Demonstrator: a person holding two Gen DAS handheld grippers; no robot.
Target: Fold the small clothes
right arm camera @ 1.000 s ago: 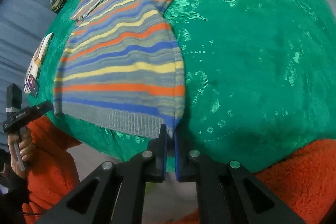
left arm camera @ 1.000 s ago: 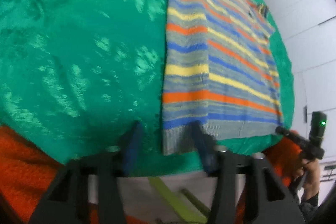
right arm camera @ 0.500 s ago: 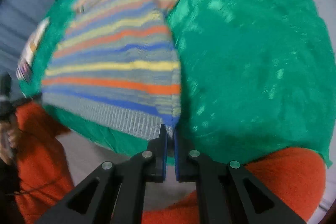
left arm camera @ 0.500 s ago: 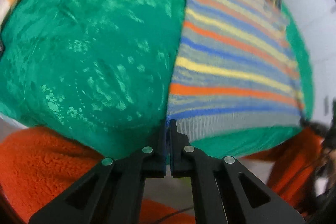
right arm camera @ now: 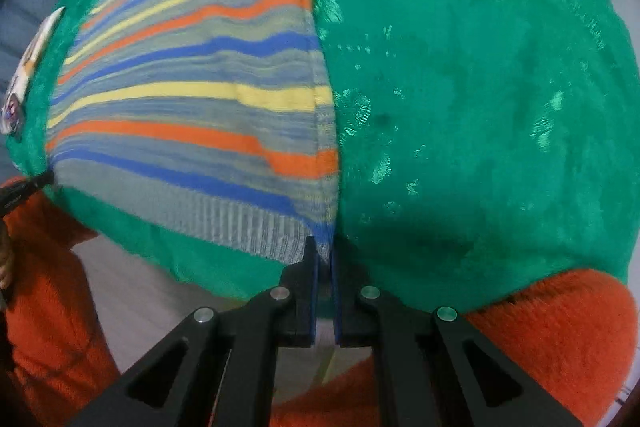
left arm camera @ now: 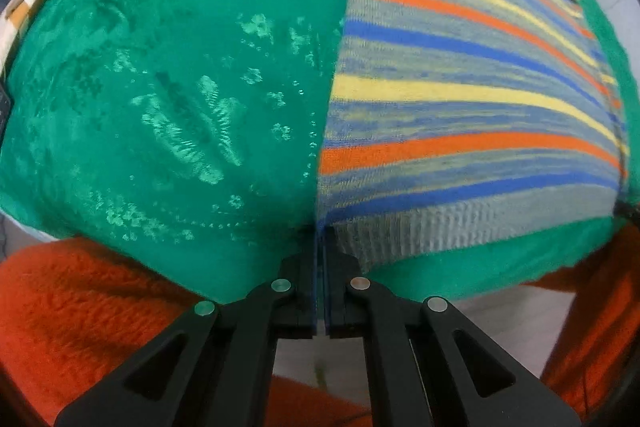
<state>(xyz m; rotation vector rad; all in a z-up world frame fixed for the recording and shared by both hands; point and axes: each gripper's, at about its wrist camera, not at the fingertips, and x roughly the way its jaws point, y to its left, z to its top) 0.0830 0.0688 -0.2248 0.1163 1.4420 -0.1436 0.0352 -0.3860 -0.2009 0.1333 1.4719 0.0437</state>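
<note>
A small knitted sweater [left arm camera: 460,99] lies flat and face-up on a green plush cloth [left arm camera: 168,75] that covers the table. Its body is grey-blue, crossed by bands of orange, royal blue and pale yellow; a ribbed grey hem [left arm camera: 460,227] finishes the near edge. The stripes run across the garment, so its long axis runs away from the person, hem nearest and the upper part toward the far side of the table. In the right wrist view the same sweater [right arm camera: 192,99] shows shallow waves in its stripes near the side seam.

The left gripper [left arm camera: 321,239] has its jaws pressed together on the hem's left corner. The right gripper [right arm camera: 325,251] pinches the hem's right corner, a sliver of blue-striped knit showing between its pads. Both point down at the table edge.

An orange fleece sleeve [left arm camera: 80,307] shows below each gripper. A printed card [right arm camera: 28,67] lies at the left edge of the cloth, apart from the sweater.
</note>
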